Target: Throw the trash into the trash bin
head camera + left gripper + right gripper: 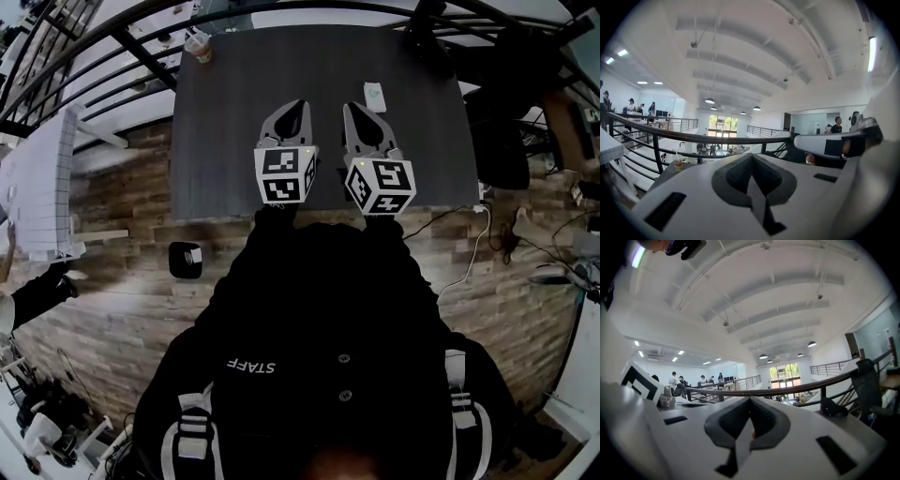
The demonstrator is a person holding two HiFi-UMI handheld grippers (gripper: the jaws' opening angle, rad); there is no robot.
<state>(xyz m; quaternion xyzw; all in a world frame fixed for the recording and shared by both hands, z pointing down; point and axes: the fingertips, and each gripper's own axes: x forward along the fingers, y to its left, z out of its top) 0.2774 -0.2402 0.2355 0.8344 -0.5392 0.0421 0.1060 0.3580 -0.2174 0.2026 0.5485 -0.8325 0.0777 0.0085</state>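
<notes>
**A:** Where are the 2 grippers?

**B:** Side by side over the near edge of the dark table [225, 141]. The left gripper [302, 103] and the right gripper [349, 106] both point away from the person, toward the table's far edge.

**A:** Clenched or released?

**B:** Both clenched. In the left gripper view the 2 jaws meet at the tip with nothing between them. The right gripper view shows the same: jaws pressed together, nothing held.

**A:** And the trash?

**B:** I see 2 loose things on the table. A cup [198, 45] with a straw stands upright at the far left corner. The left gripper view shows it left of the jaws, in front of the black railing [693, 136]. A small white thing [375, 95] lies near the far edge, just beyond the right gripper's tip and apart from it. It is too small to tell what it is.

**A:** The bin?

**B:** I cannot tell. A small black box [185, 259] with a white patch sits on the wooden floor [112, 281], left of the person and off the table. It may or may not be the bin.

**A:** Anything else nearby?

**B:** A black chair [497, 141] stands at the table's right end. A white gridded panel [42, 187] stands far left.
</notes>
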